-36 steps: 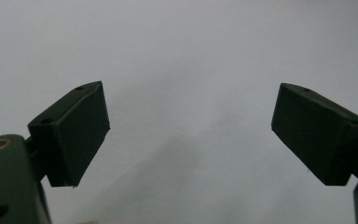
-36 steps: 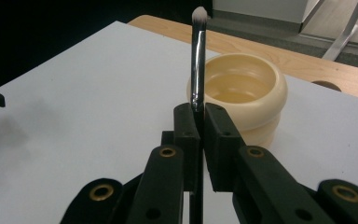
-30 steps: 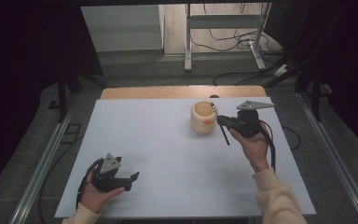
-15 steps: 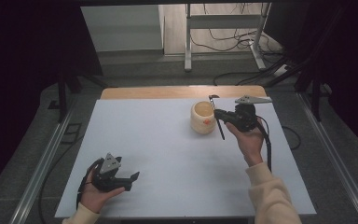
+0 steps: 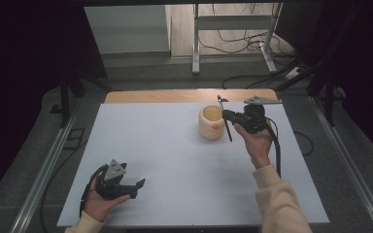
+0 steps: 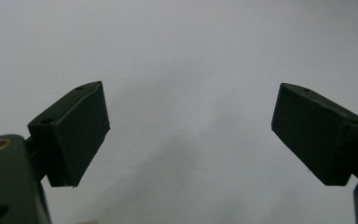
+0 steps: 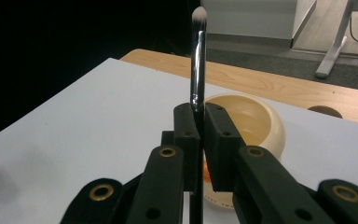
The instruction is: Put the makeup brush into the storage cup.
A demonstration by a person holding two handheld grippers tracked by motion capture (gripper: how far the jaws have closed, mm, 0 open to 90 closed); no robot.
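Note:
A cream, round cup [image 5: 211, 123] with an orange mark stands on the white table top [image 5: 175, 160] at the back right. My right gripper [image 5: 229, 116] is just to its right, shut on a thin black make-up brush [image 5: 226, 119]. In the right gripper view the brush [image 7: 198, 60] stands upright between the jaws, its pale tip up, with the cup [image 7: 249, 123] right behind them. My left gripper [image 5: 138, 185] rests low near the front left edge, open and holding nothing; its fingers [image 6: 74, 130] stand wide apart over bare table.
A wooden strip [image 5: 184, 95] runs along the table's far edge. Behind it stand a metal frame leg [image 5: 195, 43] and loose cables [image 5: 243, 34] on the floor. Metal rails [image 5: 48, 160] flank the table on both sides.
My right gripper has moved back and to the left with the brush, closer to the cup. The left gripper has stayed put.

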